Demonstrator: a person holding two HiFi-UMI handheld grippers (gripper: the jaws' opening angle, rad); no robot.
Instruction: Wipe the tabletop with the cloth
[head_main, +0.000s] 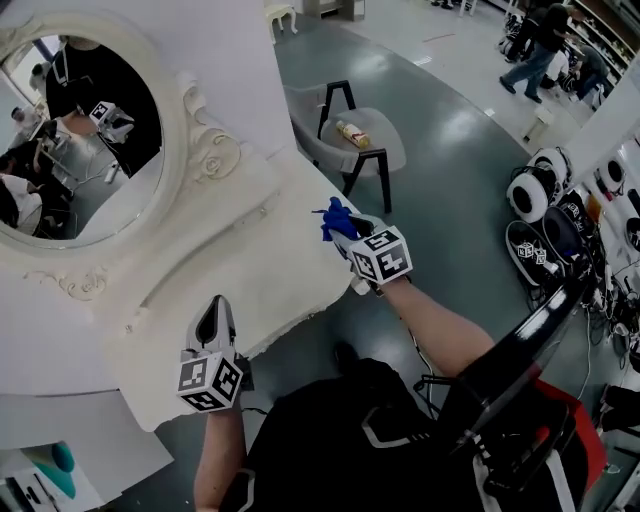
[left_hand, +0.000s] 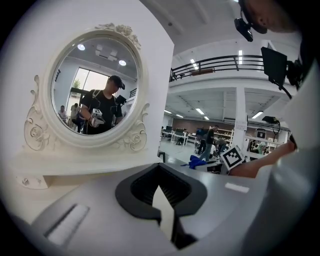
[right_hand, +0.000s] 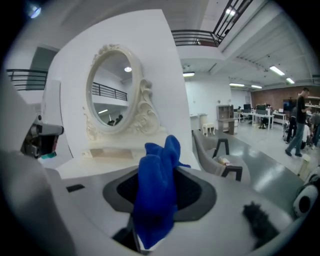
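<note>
A person's dark-clad torso (head_main: 340, 440) fills the head view at 6 o'clock, with an arm reaching out to either side. At 7 o'clock the left gripper (head_main: 215, 310) rests over the near edge of the white bench (head_main: 270, 270). In the left gripper view its fingers (left_hand: 167, 220) are drawn together with nothing between them. Just right of centre, toward 1 o'clock, the right gripper (head_main: 347, 238) holds the blue cloth (head_main: 335, 220) at the bench's right-hand edge. Whether the cloth touches the surface cannot be told from this angle. In the right gripper view the fingers are clamped on the cloth (right_hand: 159, 185), which stands bunched and upright out of the right gripper (right_hand: 150, 225). An oval mirror (head_main: 80, 140) in an ornate white frame stands at the back of the bench at 10 o'clock, reflecting people in the room behind. A grey chair (head_main: 350, 140) with black legs sits on the floor beyond the bench at 12 o'clock, a small object lying on its seat.
</note>
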